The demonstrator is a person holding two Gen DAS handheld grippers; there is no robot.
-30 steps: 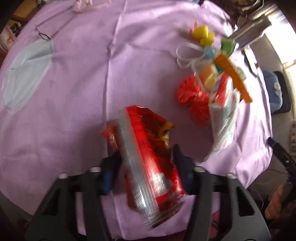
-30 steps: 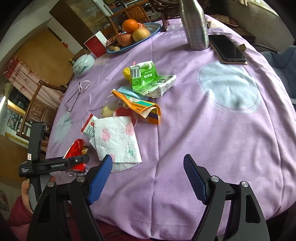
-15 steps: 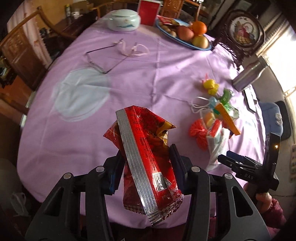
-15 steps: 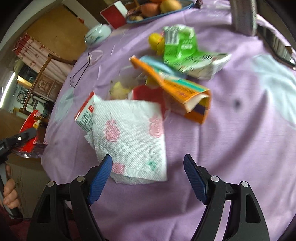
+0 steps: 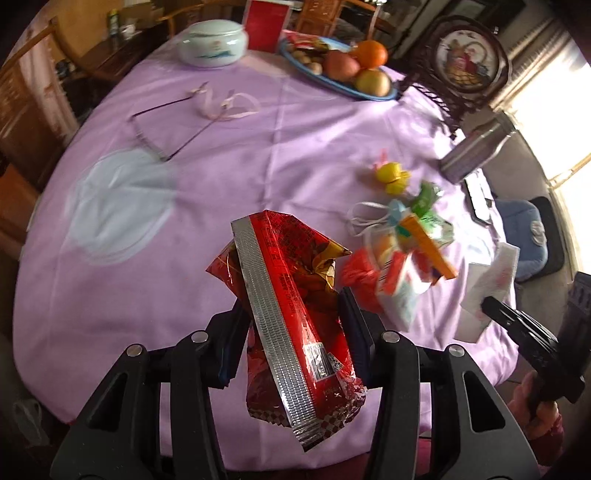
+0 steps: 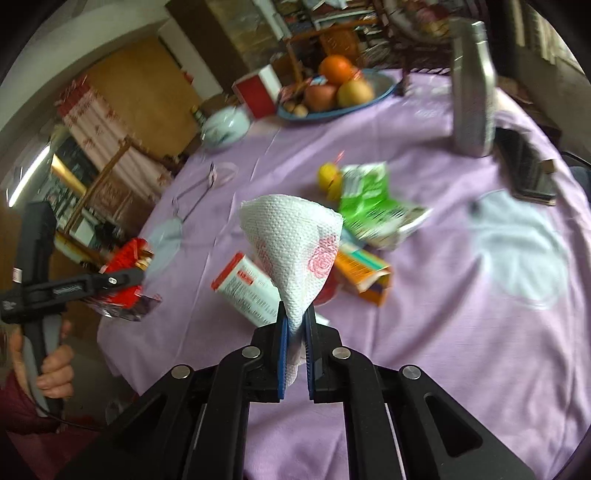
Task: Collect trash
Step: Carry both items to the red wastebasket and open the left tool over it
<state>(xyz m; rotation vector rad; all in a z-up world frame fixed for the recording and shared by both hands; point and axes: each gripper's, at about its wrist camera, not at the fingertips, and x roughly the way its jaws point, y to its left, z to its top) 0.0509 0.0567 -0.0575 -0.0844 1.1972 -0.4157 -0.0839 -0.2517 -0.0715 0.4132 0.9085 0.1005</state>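
Observation:
My left gripper point(image 5: 291, 336) is shut on a red and silver snack wrapper point(image 5: 291, 314) and holds it up above the near edge of the purple table; it also shows in the right wrist view point(image 6: 125, 273). My right gripper point(image 6: 295, 325) is shut on a white paper napkin with pink roses point(image 6: 295, 243), lifted off the table; the napkin also shows in the left wrist view point(image 5: 487, 291). A trash pile lies mid-table: a green carton point(image 6: 369, 203), an orange packet point(image 6: 365, 273), a red-and-white box point(image 6: 247, 291) and yellow peel point(image 6: 328, 177).
A blue fruit plate point(image 5: 343, 88), a white lidded bowl point(image 5: 212, 44), a red box point(image 5: 264, 24), glasses point(image 5: 162, 129) and a ribbon point(image 5: 229, 107) lie at the far side. A steel flask point(image 6: 472, 88) and a phone point(image 6: 524, 166) stand to the right.
My right gripper has closed on the napkin and lifted it off the pile. My left gripper has raised the red wrapper off the cloth and pulled back towards the table's near edge.

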